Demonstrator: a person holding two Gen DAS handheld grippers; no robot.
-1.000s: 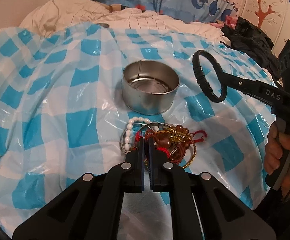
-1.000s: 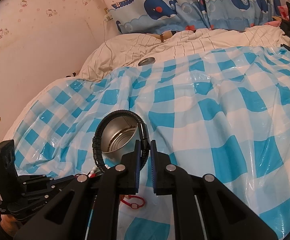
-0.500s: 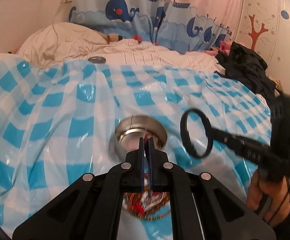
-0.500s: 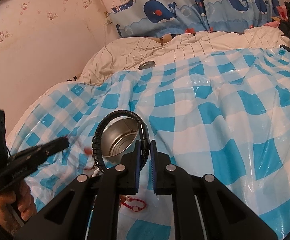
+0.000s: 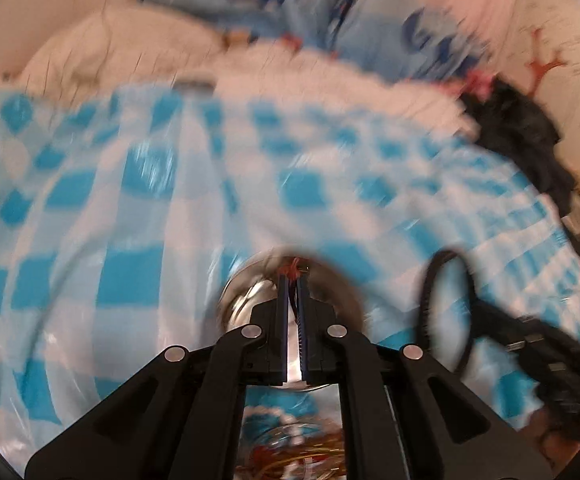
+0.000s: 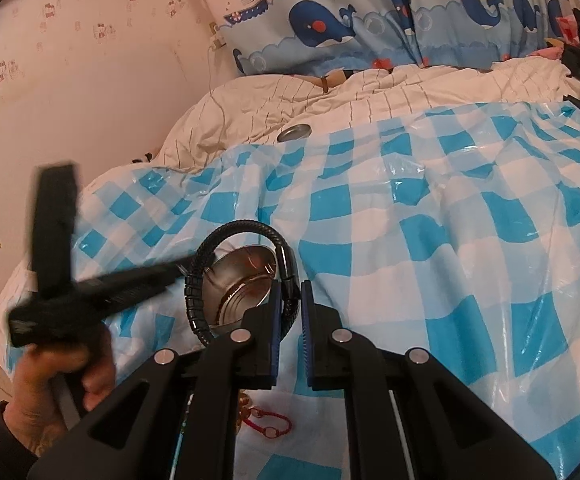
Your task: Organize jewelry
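Right wrist view shows the right gripper (image 6: 289, 312) clamped on a stiff, light black bangle (image 6: 242, 276) at its clasp, above the tin (image 6: 238, 280); the left gripper (image 5: 292, 312) pinches limp red cord (image 5: 291, 269).

The plastic sheet (image 6: 430, 216) on the bed has a check pattern of bright blue and white squares. The tin (image 6: 242, 284) is shiny silver. The bracelet (image 6: 198, 292) in the right tool (image 6: 289, 312) is black. A thin red cord bracelet (image 6: 268, 426) lies on the sheet. The curtain (image 6: 370, 20) is light blue with dark blue whales. The quilt (image 6: 330, 100) is cream with thin dark lines. The wall (image 6: 70, 60) is pale pink.
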